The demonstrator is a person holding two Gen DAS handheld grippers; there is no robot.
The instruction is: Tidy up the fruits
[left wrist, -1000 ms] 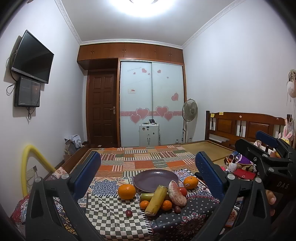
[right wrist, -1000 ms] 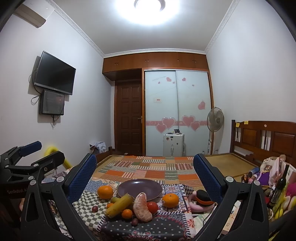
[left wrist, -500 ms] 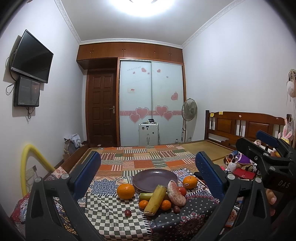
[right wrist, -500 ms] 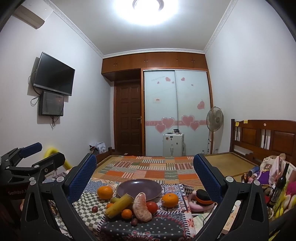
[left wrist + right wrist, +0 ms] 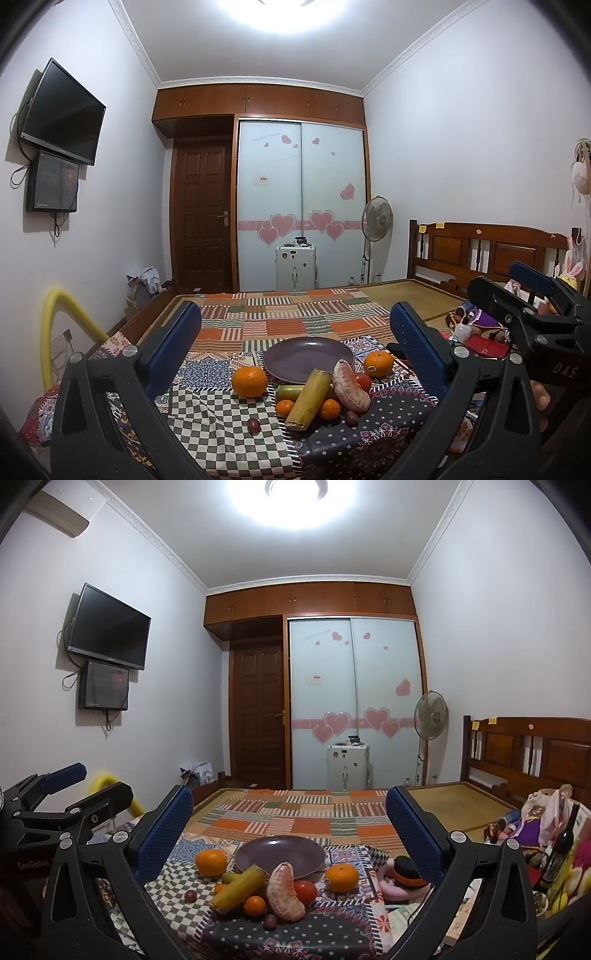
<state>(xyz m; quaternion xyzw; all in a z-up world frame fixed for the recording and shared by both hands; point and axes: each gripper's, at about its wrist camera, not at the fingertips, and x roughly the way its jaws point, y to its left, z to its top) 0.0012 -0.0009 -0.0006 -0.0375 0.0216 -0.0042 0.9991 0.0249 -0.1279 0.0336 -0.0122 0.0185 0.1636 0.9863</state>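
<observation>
Both grippers hung above the near end of the table, the left gripper (image 5: 295, 341) and the right gripper (image 5: 290, 819) each spread wide with nothing between the pads. The purple plate (image 5: 258, 853) sat bare on the patchwork cloth (image 5: 295, 816). The fruit lay heaped just in front of it: a peeled pomelo wedge (image 5: 284, 891) leaning against a tomato (image 5: 304, 891), a yellow sugarcane piece (image 5: 240, 888) propped over small tangerines, one orange (image 5: 211, 862) to the left and another orange (image 5: 341, 877) to the right.

The heap looked like the trouble to me. Pulling one piece out could have tipped the cane or sent the round grape (image 5: 190, 896) rolling toward the table edge. The soft wedge might also have been crushed by a hard squeeze.
</observation>
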